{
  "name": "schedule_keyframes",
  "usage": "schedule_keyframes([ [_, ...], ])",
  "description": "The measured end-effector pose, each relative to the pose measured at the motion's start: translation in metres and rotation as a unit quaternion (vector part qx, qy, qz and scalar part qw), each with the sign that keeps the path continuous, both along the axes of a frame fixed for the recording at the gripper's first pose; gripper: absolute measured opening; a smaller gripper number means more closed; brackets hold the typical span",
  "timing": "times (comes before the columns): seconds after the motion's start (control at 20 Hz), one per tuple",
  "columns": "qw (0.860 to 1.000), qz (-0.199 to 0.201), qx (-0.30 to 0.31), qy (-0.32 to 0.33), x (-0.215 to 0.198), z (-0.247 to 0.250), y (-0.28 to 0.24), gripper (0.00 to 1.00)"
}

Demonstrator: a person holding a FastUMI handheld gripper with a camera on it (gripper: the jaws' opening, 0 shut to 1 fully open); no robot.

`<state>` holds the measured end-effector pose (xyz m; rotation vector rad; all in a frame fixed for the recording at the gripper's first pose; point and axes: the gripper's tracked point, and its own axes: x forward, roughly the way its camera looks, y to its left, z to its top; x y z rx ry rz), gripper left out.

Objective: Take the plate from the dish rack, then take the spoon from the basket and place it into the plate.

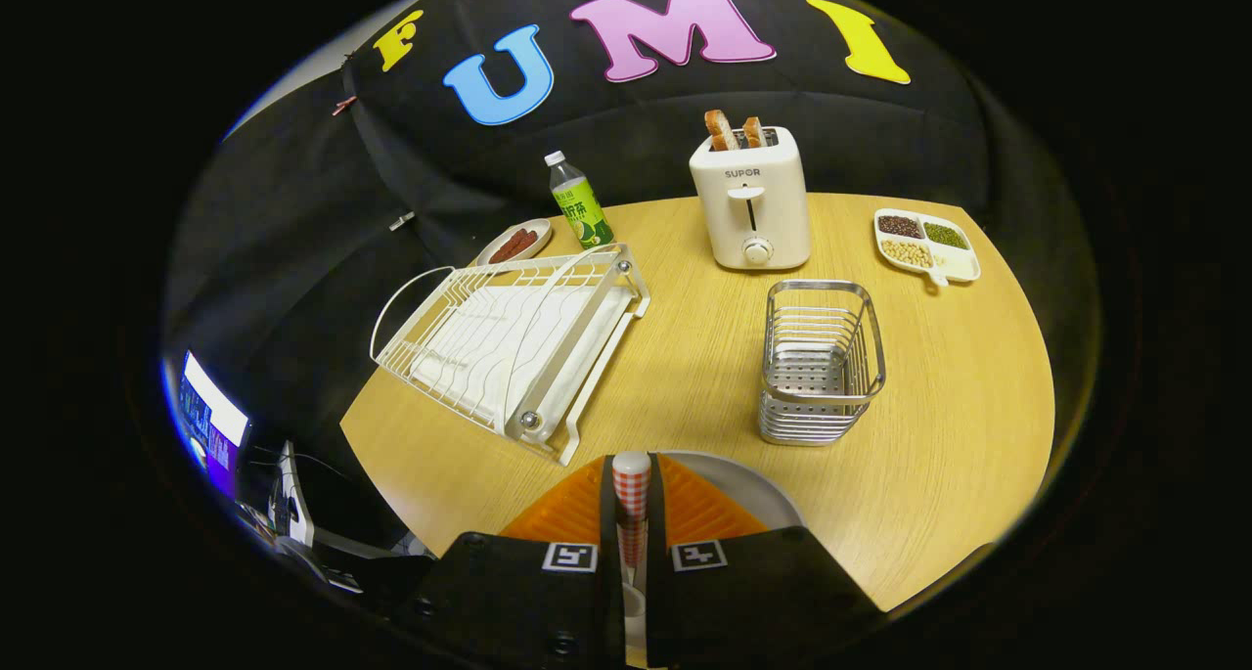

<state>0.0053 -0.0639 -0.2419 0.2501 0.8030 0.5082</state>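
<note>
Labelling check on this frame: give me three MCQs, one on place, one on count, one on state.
1. Where is the plate?
A. in the rack
B. on the table under the tongs
C. beside the toaster

2. How many bread slices stand in the toaster?
A. one
B. two
C. four

3. What are the tongs doing?
A. open, empty
B. shut on the spoon
C. shut on the bottle

Key: 1 B, its white rim shows just behind the fingers, and the rack is empty. 2 B, two slices stick up. 3 B, the checked spoon handle is pinched between both fingers.
</note>
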Motion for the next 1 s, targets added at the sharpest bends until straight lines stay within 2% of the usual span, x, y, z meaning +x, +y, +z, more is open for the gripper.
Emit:
schedule_keyframes([
  [0.35,1.000,-0.004,-0.011,0.012,0.002,-0.008,-0.002,0.17],
  [0.55,0.999,-0.012,-0.034,-0.024,0.007,0.004,-0.016,0.99],
  [0.7,0.998,-0.014,-0.039,-0.054,0.010,0.023,-0.022,0.99],
  [1.0,0.991,-0.054,-0.033,-0.116,0.027,0.088,-0.032,0.99],
])
